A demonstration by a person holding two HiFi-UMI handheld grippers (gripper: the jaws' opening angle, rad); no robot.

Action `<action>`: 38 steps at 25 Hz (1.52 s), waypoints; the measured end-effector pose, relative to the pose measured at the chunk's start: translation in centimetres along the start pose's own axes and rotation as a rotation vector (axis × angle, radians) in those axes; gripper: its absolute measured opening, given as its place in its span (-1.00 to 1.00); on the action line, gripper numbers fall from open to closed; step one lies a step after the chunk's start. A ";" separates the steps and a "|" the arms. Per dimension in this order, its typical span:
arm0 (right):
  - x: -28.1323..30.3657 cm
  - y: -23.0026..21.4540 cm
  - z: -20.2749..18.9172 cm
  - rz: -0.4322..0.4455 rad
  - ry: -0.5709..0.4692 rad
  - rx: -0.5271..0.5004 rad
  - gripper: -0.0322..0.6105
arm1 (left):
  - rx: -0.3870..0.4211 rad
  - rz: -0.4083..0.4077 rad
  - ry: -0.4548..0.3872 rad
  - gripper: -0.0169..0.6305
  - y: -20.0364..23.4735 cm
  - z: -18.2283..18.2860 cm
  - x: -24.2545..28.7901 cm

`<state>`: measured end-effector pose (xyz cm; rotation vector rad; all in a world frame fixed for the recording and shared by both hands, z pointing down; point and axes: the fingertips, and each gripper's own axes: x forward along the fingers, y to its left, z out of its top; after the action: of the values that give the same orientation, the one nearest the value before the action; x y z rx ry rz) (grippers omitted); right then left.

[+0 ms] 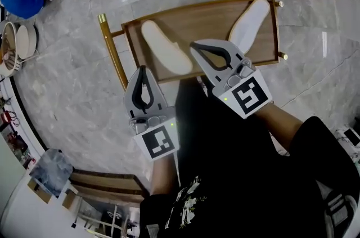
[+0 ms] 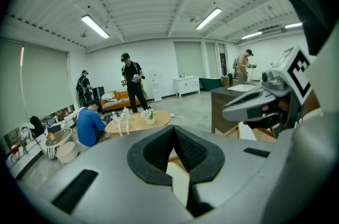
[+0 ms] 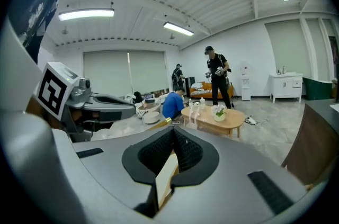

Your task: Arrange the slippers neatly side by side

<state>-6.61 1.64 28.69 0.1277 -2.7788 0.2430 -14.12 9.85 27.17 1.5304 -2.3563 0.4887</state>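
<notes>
Slippers, two and cream-coloured, both on the wooden tray (image 1: 214, 12) with its brass frame (image 1: 112, 51), set on the grey stone floor (image 1: 67, 79). Left-hand slipper (image 1: 166, 46) lying aslant toward the tray's left end, right-hand slipper (image 1: 250, 20) aslant the other way at the right end; well apart, splayed like a V opening away from the person, bare wood between. Not yet side by side, so none of the arranging done, to judge from this lie. Right gripper (image 1: 196, 48) over the tray's near part, tip showing just beside the near end of the left-hand slipper, height over it unclear; jaws pressed together, pads meeting, nothing between them, only a sliver of pale slipper and wood visible past them. Left gripper (image 1: 144, 71) at the tray's near left corner; jaws likewise closed tight and empty. Step in hand, by the look of it: the approach, before any grasp. Next move likely calling for parted jaws, a descent onto one slipper's edge, a firm pinch, then a turn and a slide or lift toward its mate until parallel and close, toes pointing one way. Worth minding: soft, flat footwear, little edge to pinch, and the brass frame close by the right-hand slipper.
</notes>
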 end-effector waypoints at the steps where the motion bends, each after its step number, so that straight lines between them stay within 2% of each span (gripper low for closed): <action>1: 0.2 0.1 -0.6 0.003 0.014 0.011 -0.90 | 0.008 -0.006 0.021 -0.94 -0.1 -0.8 0.1; 5: 1.4 -0.3 -2.8 0.007 0.063 0.046 -0.90 | -0.003 -0.026 0.062 -0.94 -0.1 -3.0 1.0; 17: 5.4 -1.3 -6.3 0.012 0.150 0.036 -0.90 | -0.051 -0.109 0.156 -0.94 -1.2 -8.9 3.5; 23: 6.9 -0.8 -8.8 0.020 0.205 0.081 -0.90 | -0.095 -0.117 0.149 -0.94 -0.8 -10.0 5.4; 38: 10.5 0.1 -13.3 0.013 0.283 0.129 -0.88 | -0.142 -0.182 0.224 -0.94 -1.0 -15.5 8.0</action>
<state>-11.99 3.56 44.58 0.0985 -2.4829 0.4105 -15.54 9.59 44.58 1.5203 -2.0172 0.4169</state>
